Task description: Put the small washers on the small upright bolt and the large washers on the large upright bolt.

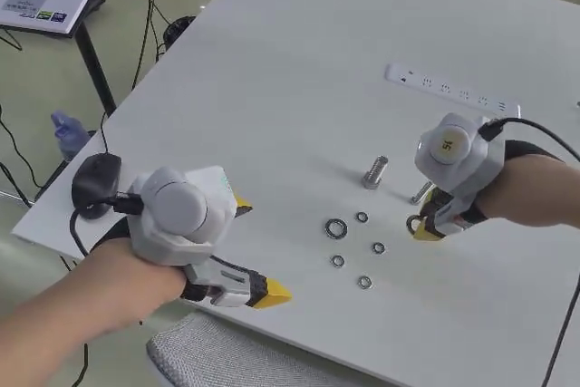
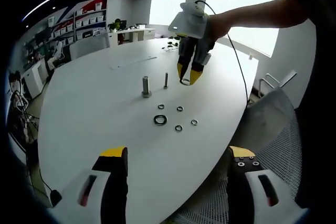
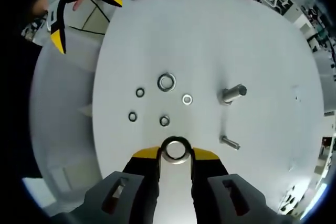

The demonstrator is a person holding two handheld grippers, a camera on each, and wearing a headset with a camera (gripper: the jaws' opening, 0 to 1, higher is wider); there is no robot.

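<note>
White table, shiny ring-shaped large washer pinched in right claw

On the table, the big bolt stands at 10 o'clock from the small bolt. Five washers lie at 7 o'clock from the big bolt.

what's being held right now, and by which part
The right gripper pinches a large washer by opposite edges of its rim; the left gripper holds nothing.

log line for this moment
right gripper: shut on large washer | left gripper: open, empty | table: loose large washer, four small washers | large bolt, small bolt upright
</note>
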